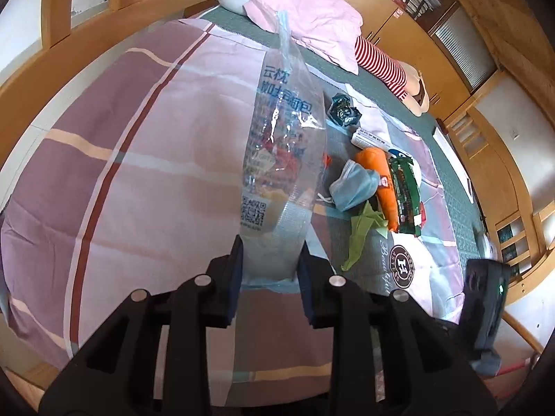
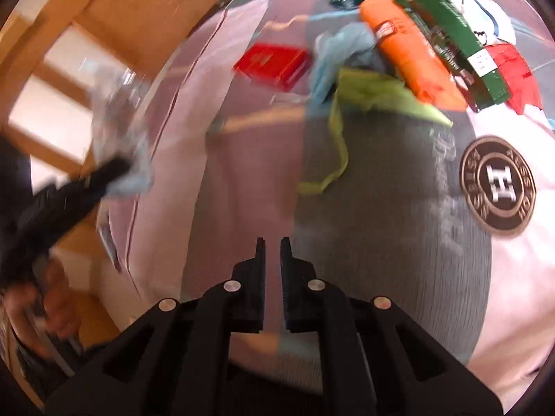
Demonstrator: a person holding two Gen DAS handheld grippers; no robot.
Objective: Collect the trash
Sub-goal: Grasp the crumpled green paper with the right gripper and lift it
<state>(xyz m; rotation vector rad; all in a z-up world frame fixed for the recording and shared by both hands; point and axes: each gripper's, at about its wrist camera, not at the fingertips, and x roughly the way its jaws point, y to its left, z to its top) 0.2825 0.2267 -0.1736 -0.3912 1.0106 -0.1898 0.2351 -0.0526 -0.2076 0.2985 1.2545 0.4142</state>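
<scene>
1. The left claw [image 1: 270, 256] pinches the lower end of a clear plastic bag [image 1: 281, 145] with blue printing and a QR code; the bag stands up from the fingers and hangs above the bed [image 1: 121, 145].
2. The right claw [image 2: 273, 253] holds nothing; its fingers stand close together with a narrow gap between them, above the grey and pink quilt.
3. In the right wrist view the left claw [image 2: 104, 173] shows at the left edge, blurred, with the clear bag [image 2: 114, 104] in its tip and the person's hand [image 2: 38, 312] on its handle.
4. The rest of the trash lies in a loose pile on the quilt, to the right of the held bag in the left wrist view.
5. A crumpled blue face mask [image 1: 350, 187] lies nearest the bag, touching an orange carrot-shaped toy [image 1: 381, 183].
6. A green wrapper [image 1: 406, 194] lies along the carrot's far side.
7. A light green scrap [image 1: 364, 232] trails from under the carrot's lower end toward a round brown logo [image 1: 404, 263] printed on the quilt.
8. A crumpled dark teal wrapper [image 1: 343, 109] and a white tube [image 1: 371, 140] lie farther up the bed.
9. A red box [image 2: 274, 66] lies just left of the blue mask [image 2: 343, 55] in the right wrist view.
10. A pink pillow [image 1: 305, 14] lies at the head of the bed.
</scene>
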